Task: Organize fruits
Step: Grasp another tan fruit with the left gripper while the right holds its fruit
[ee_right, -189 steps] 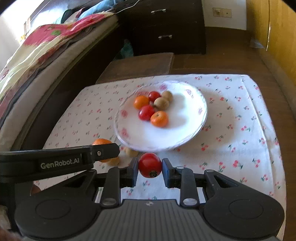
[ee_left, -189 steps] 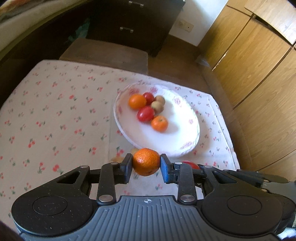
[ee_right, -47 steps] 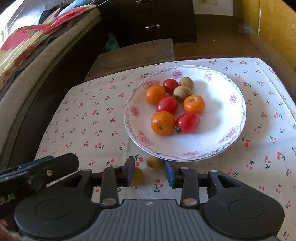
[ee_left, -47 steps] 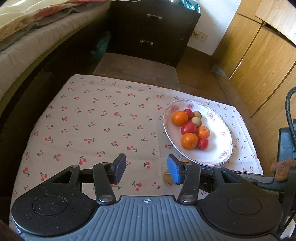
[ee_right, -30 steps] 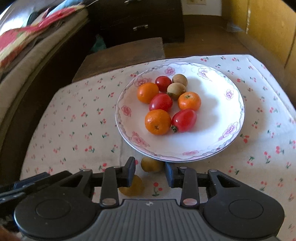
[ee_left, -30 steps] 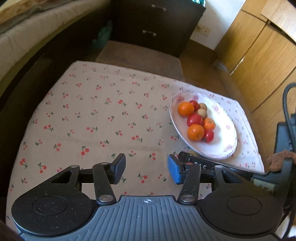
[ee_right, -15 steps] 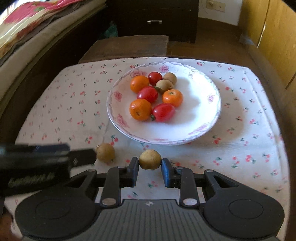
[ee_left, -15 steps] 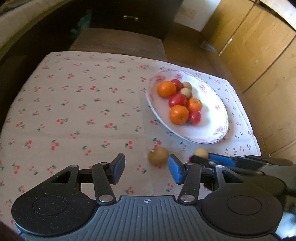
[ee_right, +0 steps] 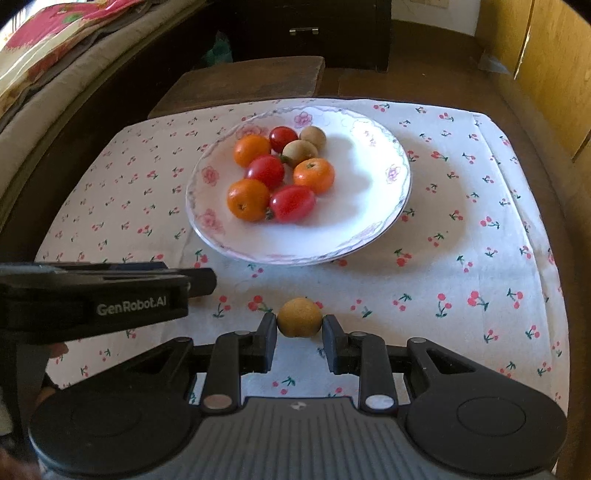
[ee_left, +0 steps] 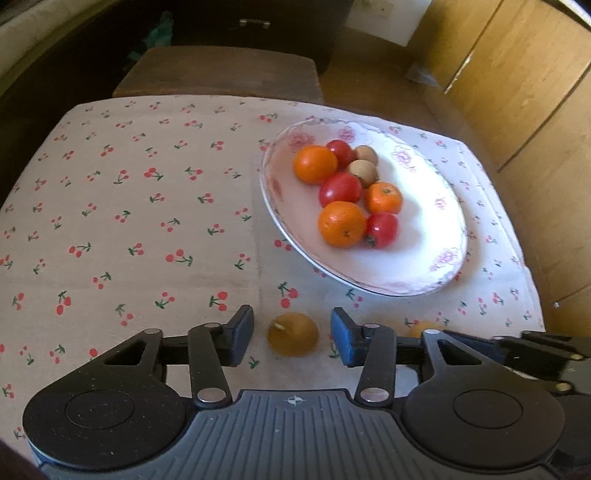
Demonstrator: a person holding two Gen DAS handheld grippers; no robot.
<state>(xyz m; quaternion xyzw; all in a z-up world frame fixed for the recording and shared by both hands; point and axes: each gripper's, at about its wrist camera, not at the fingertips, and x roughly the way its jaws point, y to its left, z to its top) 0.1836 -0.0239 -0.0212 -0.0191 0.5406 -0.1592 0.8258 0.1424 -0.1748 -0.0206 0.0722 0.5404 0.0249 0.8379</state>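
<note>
the right claw (ee_right: 299,334) is pinching a small brown round fruit (ee_right: 299,317) between its two black fingers, just in front of the white flowered plate (ee_right: 384,221); whether that fruit touches the cherry-print cloth (ee_right: 461,280) on the desk cannot be told; the left claw (ee_left: 291,338) has its jaws spread on either side of a second brown fruit (ee_left: 293,333) that lies on the cloth (ee_left: 129,221), stem end up, with a gap showing on both sides; those jaws have just been closing in, yet neither pad presses the fruit; this fruit sits near the plate's near rim (ee_left: 369,288), off the plate; on the plate lie three oranges, among them the nearest orange (ee_left: 341,223), three red tomatoes such as the oval one (ee_right: 291,203), and two more brown fruits (ee_right: 300,151) at the far side, all bunched together toward the plate's left half; beyond the desk stand a brown wooden stool (ee_right: 243,86) and a dark drawer cabinet (ee_right: 314,29).
</note>
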